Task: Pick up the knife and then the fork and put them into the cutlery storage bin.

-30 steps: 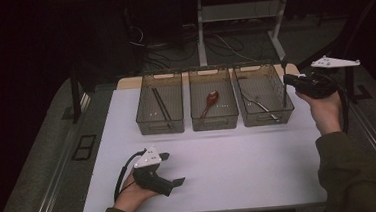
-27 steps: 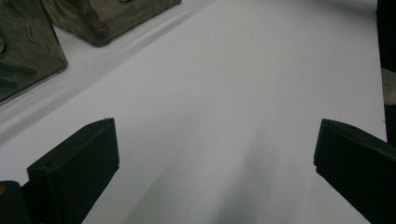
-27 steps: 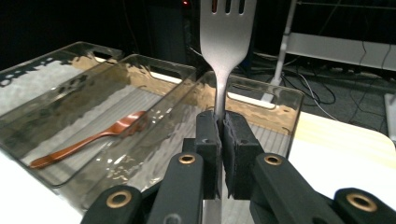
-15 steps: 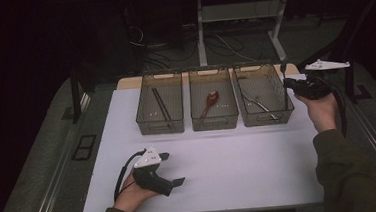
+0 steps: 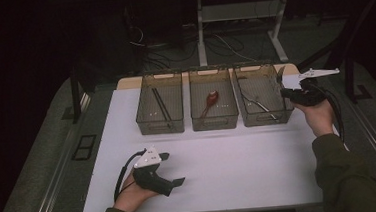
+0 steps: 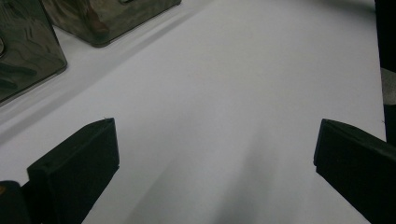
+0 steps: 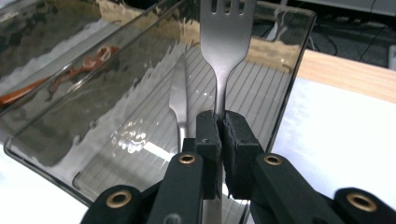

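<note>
**Fork going into the right-hand bin**

The right gripper (image 7: 219, 128) is pinching the handle of a plain silver metal fork (image 7: 227, 42); its jaws are nearly together, with only the thin shank between the pads. The tines are pointing up and away from the jaws. In the high view the same gripper (image 5: 286, 90) is hanging at the outer rim of the smoky clear plastic bin on the right (image 5: 272, 117), with the fork's head (image 5: 279, 74) just over that bin's edge.

Directly ahead of and below the jaws, the bin wall is standing between gripper and contents. A silver metal knife (image 7: 179, 93) is lying on the ribbed floor just left of the held fork. Farther left of the jaws, the middle clear bin (image 5: 215, 120) is holding a red-bowled spoon with a brown handle (image 5: 209, 101).

The left gripper (image 5: 173, 168) is resting on the white table sheet (image 5: 240, 167), jaws wide apart, nothing between them.

Judgement: the step in hand appears to be placement, sorting cutlery by type, and the fork is not yet inside.

The next move likely calls for carrying the fork over the rim, lowering it beside the knife, then spreading the jaws. Risk: the handle end catching the wall.
</note>
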